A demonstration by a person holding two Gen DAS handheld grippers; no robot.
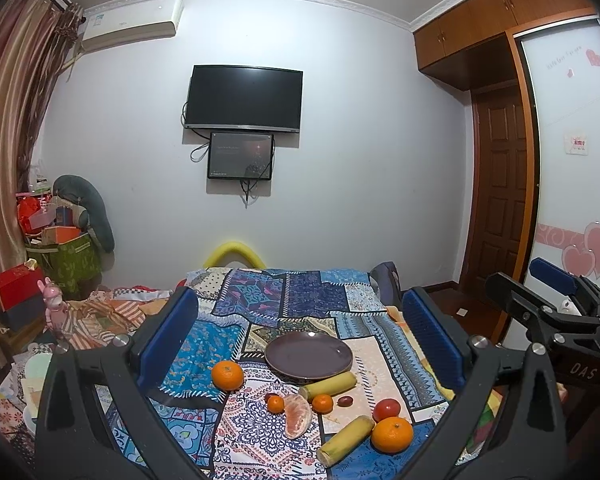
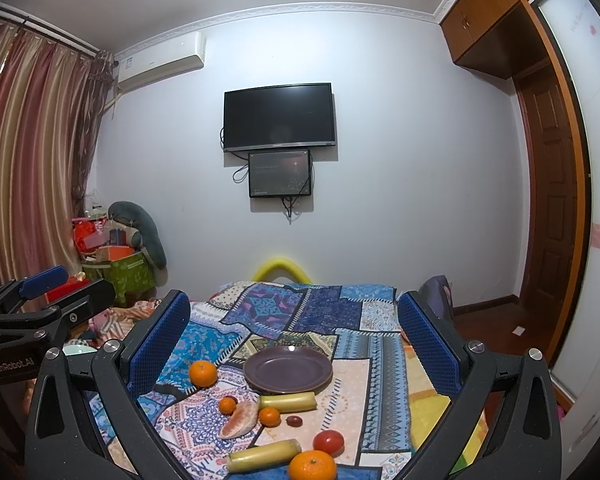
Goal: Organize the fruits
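Fruit (image 1: 298, 416) lies before both open jaws, beside plate (image 1: 309, 354).

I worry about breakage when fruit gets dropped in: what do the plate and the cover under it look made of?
The plate looks like glazed ceramic, dark purple-brown: a bright glint sits on its far rim and the surface is smooth. Hard plastic cannot be ruled out. The cover looks like soft, matte printed fabric in patchwork patterns; it lies with slight folds and shows no shine.
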